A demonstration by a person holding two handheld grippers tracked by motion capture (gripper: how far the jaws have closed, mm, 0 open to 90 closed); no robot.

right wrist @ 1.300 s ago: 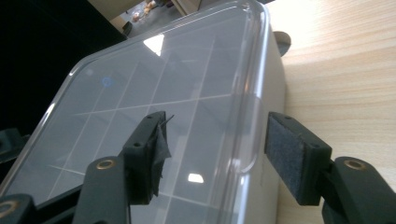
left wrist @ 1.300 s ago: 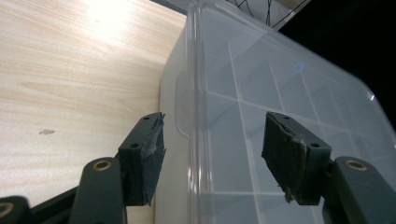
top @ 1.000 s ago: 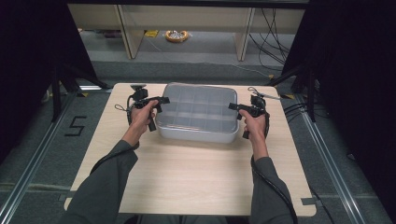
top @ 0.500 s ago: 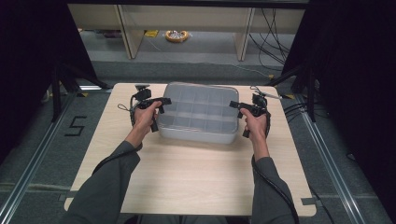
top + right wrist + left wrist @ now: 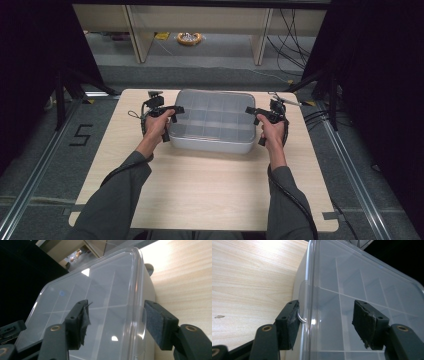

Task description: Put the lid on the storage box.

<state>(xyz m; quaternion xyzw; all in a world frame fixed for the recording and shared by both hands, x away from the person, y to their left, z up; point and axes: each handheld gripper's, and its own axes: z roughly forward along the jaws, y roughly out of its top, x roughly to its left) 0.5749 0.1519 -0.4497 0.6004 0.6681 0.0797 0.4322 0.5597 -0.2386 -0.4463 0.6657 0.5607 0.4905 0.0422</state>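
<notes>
A clear plastic compartment box (image 5: 212,120) with its lid down sits at the far middle of the wooden table (image 5: 210,190). My left gripper (image 5: 171,122) is at the box's left side, open. In the left gripper view its jaws (image 5: 325,322) straddle the lid's rim (image 5: 312,290); one pad touches the small latch tab (image 5: 302,316), the other hovers over the lid. My right gripper (image 5: 255,125) is at the box's right side, open. Its jaws (image 5: 116,322) straddle the right rim (image 5: 136,285) in the same way, one over the lid, one outside near a tab (image 5: 143,325).
The near half of the table is bare wood. Beyond the far edge stand shelf legs (image 5: 135,35), floor cables (image 5: 295,30) and a yellowish object (image 5: 189,38) on the floor. Dark curtains flank both sides; a "5" mark (image 5: 81,135) is on the floor at left.
Both hands have crept slightly inward and nearer along the box's sides. The box itself has not moved.
</notes>
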